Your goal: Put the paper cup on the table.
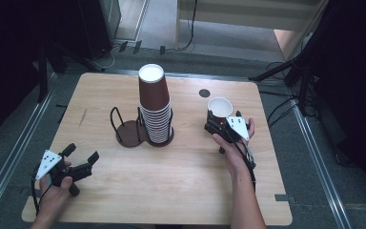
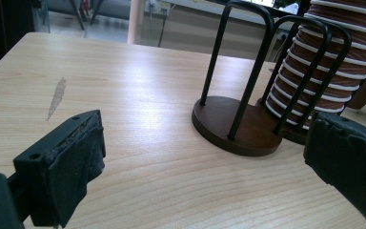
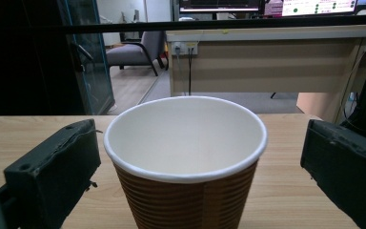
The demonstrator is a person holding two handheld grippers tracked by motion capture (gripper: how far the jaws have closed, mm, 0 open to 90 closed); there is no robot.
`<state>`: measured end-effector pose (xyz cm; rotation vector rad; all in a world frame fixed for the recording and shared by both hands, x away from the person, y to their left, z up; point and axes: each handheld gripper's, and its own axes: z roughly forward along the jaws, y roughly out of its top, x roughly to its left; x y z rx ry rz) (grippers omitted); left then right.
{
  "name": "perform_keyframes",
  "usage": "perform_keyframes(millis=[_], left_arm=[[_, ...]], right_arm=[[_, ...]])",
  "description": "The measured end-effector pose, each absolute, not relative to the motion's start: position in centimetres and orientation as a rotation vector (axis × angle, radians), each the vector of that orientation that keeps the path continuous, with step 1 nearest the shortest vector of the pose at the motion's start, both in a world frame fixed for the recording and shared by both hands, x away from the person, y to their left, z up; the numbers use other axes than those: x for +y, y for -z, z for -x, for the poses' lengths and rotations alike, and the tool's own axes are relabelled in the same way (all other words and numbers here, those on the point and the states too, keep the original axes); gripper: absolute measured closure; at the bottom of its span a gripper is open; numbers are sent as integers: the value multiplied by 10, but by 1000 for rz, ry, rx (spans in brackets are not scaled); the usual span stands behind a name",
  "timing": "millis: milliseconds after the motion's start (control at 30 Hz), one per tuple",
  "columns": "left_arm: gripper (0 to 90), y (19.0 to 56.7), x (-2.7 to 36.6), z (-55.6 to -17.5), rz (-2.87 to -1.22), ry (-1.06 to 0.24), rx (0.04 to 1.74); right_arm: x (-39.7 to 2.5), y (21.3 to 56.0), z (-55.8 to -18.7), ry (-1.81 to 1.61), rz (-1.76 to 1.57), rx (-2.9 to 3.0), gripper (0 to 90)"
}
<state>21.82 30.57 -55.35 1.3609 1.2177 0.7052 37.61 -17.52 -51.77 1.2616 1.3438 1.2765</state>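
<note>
The landmark is the dark brown round holder with black wire loops (image 1: 129,129), which stands near the middle of the light wooden tabletop (image 1: 171,181).

The left tongs (image 1: 82,155) are in the person's left hand (image 1: 57,188), near the front left corner of the tabletop, to the left of the holder and nearer to the person. Their jaws are wide apart and hold nothing. In the left gripper view, the holder (image 2: 238,121) is seen between the two jaws, farther away on the tabletop.

Just to the right of the holder, touching its base, stands a tall stack of brown ribbed paper cups with white rims (image 1: 155,107), upside down.

Well to the right of the holder, a single brown ribbed paper cup with white inside (image 1: 219,108) stands upright on the tabletop, mouth up. The right tongs (image 1: 218,119) are around this cup. In the right gripper view, the cup (image 3: 186,162) is between the two jaws, and the jaws are apart, with a gap on each side of the cup.
</note>
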Motion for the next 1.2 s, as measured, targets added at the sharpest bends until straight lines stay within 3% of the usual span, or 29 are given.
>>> perform_keyframes(millis=[1200], left_arm=[[8, 554, 306, -218, -1362, -704, 1219]], right_arm=[[-216, 510, -309, -1326, -1223, 1323, 0]])
